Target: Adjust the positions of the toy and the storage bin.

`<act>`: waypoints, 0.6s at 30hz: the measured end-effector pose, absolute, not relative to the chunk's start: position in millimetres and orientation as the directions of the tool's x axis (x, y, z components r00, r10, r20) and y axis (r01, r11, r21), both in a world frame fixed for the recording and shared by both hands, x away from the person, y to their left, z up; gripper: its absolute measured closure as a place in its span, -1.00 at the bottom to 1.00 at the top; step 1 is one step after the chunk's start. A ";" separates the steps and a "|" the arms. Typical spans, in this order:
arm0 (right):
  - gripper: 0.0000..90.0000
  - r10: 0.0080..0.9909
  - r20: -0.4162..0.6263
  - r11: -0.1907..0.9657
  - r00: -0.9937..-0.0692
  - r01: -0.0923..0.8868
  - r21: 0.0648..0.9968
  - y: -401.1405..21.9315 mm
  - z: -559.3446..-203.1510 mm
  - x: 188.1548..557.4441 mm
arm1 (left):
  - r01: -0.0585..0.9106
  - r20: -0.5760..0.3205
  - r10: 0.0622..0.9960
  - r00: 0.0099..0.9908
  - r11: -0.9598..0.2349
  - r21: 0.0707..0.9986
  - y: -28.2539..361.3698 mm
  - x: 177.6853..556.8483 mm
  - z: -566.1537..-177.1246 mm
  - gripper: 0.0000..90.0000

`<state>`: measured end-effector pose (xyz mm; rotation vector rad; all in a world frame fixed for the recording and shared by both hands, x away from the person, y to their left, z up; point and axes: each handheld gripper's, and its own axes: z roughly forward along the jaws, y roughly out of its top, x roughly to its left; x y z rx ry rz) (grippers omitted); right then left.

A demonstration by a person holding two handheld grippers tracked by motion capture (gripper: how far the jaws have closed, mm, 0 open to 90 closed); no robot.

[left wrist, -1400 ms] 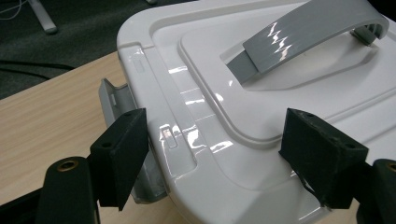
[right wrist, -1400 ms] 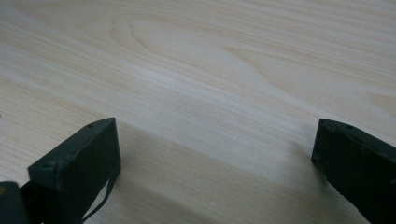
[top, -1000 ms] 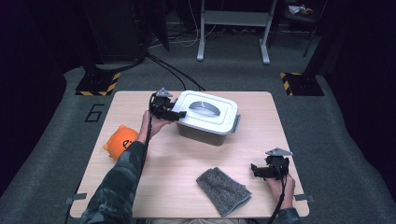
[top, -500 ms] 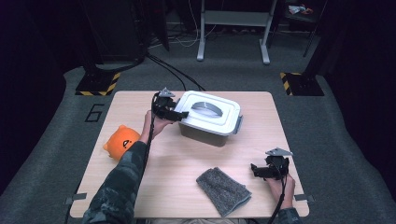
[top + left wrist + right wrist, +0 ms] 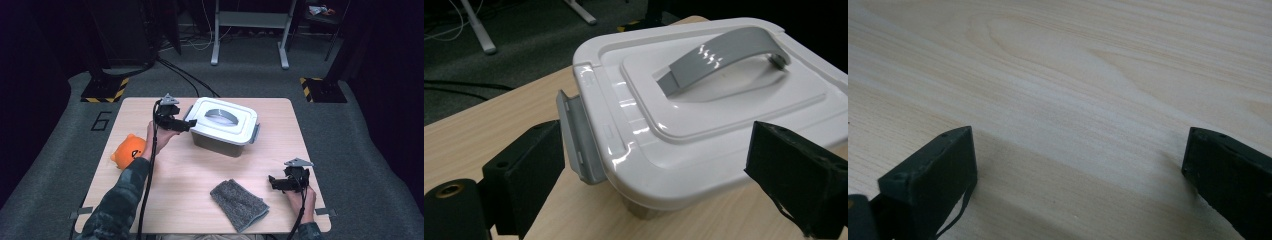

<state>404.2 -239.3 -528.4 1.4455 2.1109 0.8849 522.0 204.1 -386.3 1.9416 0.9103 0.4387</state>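
A white lidded box (image 5: pixel 223 126) with a grey handle (image 5: pixel 719 52) stands at the back middle of the table. My left gripper (image 5: pixel 181 122) is open at the box's left end, its jaws straddling that end of the box (image 5: pixel 704 120) and the grey side latch (image 5: pixel 579 137). The latch stands out from the lid edge. My right gripper (image 5: pixel 280 182) rests low at the front right, open, with bare wood (image 5: pixel 1073 100) between its jaws. A grey cloth (image 5: pixel 238 204) lies just left of it.
An orange plush toy (image 5: pixel 129 151) sits near the table's left edge, beside the left forearm. The table (image 5: pixel 200 170) is light wood. Stands, cables and dark floor surround it.
The left gripper has edged slightly closer to the box's left end. The right gripper, cloth and toy have stayed put.
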 end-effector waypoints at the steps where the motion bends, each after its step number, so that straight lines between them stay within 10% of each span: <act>1: -0.99 0.932 0.005 0.252 -0.363 0.656 0.711 -239.3 -528.4 404.2 | 0.419 -0.058 0.746 0.663 -0.306 0.855 204.1 522.0 -386.3 -0.83; 18: -0.97 0.902 -0.006 0.292 -0.433 0.599 0.746 -232.9 -490.7 414.0 | 0.345 -0.018 0.671 0.741 -0.358 0.868 203.7 427.2 -404.6 -0.95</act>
